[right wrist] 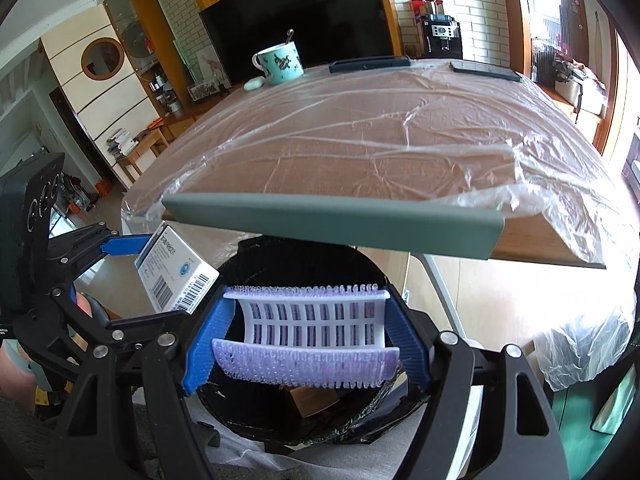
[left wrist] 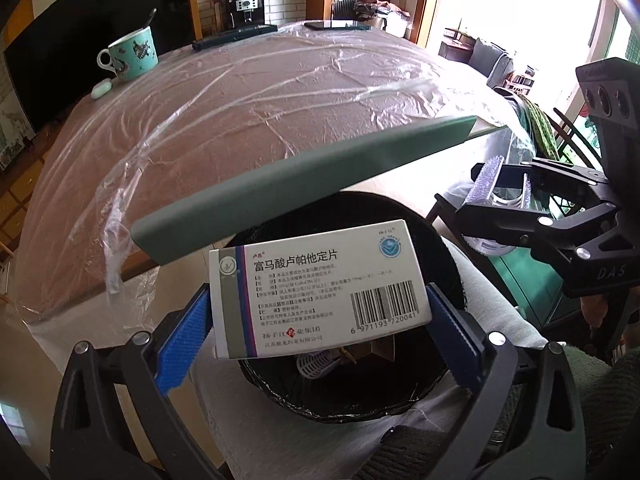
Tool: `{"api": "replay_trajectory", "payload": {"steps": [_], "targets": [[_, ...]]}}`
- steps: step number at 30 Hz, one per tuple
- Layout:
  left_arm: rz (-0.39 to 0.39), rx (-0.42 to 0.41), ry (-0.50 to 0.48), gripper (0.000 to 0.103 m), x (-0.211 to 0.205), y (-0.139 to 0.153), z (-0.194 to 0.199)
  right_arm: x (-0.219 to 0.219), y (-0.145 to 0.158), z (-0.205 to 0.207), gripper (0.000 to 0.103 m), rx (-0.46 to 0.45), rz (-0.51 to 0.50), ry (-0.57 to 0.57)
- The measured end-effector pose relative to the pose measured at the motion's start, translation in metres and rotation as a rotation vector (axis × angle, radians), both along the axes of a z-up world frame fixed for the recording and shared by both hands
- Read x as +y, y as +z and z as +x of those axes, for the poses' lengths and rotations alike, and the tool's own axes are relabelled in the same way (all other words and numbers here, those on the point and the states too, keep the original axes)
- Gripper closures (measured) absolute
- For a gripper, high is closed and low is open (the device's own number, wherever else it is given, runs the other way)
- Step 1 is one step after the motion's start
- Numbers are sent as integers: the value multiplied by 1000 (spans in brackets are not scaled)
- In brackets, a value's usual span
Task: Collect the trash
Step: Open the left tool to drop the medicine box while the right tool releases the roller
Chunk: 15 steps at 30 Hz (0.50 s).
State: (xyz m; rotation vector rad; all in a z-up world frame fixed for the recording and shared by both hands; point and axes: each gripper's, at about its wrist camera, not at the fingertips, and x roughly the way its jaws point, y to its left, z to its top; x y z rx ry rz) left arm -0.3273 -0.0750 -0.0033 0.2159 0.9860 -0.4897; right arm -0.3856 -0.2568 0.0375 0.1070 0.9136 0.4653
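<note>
The medicine box (left wrist: 320,288), white with blue print and a barcode, sits clenched between the blue pads of my left gripper (left wrist: 320,320), directly above the black-lined bin (left wrist: 448,256). My right gripper (right wrist: 308,336) grasps a lilac bristled hair roller (right wrist: 312,336) over the same bin. The bin's mouth lies open below, just under the grey table edge (left wrist: 304,176).

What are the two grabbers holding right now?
Left gripper: closed on the medicine box, above the black bin.
Right gripper: closed on the purple bristly roller, above the same bin.
</note>
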Motion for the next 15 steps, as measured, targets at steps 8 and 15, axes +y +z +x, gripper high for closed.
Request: {"api": "replay_trajectory", "payload": {"steps": [8, 15], "targets": [[28, 46, -5, 3, -3, -25, 2, 2, -21, 4, 29, 46, -9, -2], [54, 75, -3, 3, -5, -45, 8, 6, -41, 10, 29, 87, -21, -9]]}}
